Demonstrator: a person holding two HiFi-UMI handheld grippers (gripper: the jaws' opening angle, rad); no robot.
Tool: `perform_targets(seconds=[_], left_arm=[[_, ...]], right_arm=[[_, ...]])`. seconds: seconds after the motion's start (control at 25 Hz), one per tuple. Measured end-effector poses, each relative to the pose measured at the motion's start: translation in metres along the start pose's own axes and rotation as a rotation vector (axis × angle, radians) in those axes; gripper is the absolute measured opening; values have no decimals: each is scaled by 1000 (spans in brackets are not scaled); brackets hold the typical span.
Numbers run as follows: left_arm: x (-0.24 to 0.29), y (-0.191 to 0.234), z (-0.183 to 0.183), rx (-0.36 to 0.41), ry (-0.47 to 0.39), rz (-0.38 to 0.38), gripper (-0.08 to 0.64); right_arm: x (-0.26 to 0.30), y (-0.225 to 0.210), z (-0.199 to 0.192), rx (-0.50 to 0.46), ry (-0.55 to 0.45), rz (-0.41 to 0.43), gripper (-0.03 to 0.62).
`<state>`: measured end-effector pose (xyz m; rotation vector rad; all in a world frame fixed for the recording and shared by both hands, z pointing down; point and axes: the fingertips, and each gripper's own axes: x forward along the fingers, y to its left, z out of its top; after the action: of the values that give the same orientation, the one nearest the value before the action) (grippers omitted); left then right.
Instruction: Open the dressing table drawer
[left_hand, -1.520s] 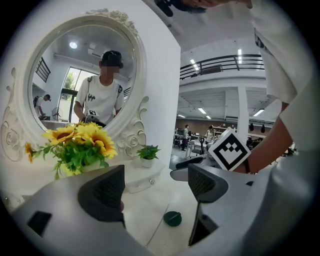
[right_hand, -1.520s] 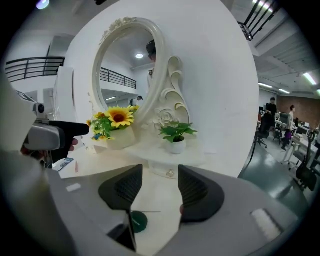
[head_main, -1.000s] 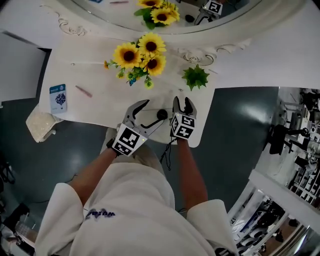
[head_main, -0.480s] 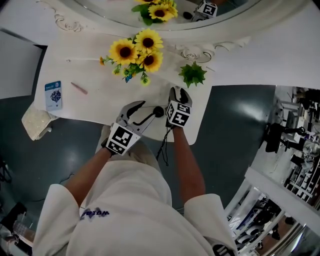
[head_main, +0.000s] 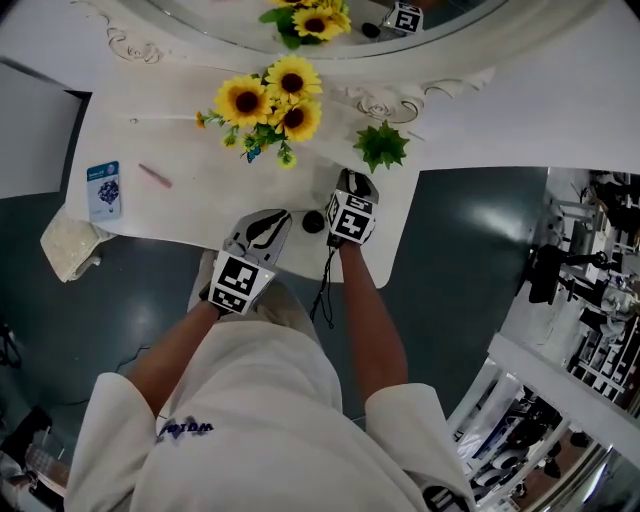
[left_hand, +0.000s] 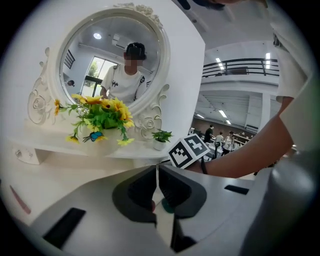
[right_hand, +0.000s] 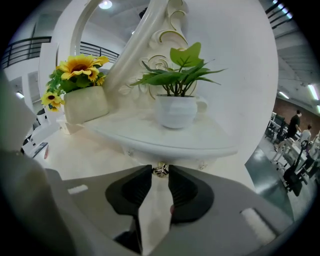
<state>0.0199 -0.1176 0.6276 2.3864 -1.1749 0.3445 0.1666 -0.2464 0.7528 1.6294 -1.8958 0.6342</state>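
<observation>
Beneath the plant shelf (right_hand: 200, 142), right fingers (right_hand: 189, 192) newly tight on drawer knob (right_hand: 160, 171); left fingers (left_hand: 176, 187) newly together, empty.

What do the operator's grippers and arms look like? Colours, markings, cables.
Left gripper and right gripper: grey plastic bodies, dark jaw pads, each carrying a cube of black-and-white square markers. Thin black cable hangs below the right one. Operator wears a white short-sleeved T-shirt.

White dressing table (head_main: 200, 212), yellow sunflowers (head_main: 270, 100), green plant (head_main: 382, 147) in white pot (right_hand: 175, 111) — gold knob (right_hand: 160, 171), left tongs (left_hand: 156, 170) and right tongs (right_hand: 160, 168) grey.
</observation>
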Motion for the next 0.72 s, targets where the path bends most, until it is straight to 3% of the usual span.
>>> perform_targets(seconds=[0.2, 0.6, 0.72], left_arm=[[-5, 6, -12, -41, 46, 53, 9], [-4, -1, -22, -45, 75, 31, 9], [-6, -2, -21, -80, 68, 33, 9]], right_arm=[[5, -1, -6, 17, 49, 0, 104], [6, 0, -9, -8, 68, 7, 101], [7, 1, -9, -16, 72, 8, 101]])
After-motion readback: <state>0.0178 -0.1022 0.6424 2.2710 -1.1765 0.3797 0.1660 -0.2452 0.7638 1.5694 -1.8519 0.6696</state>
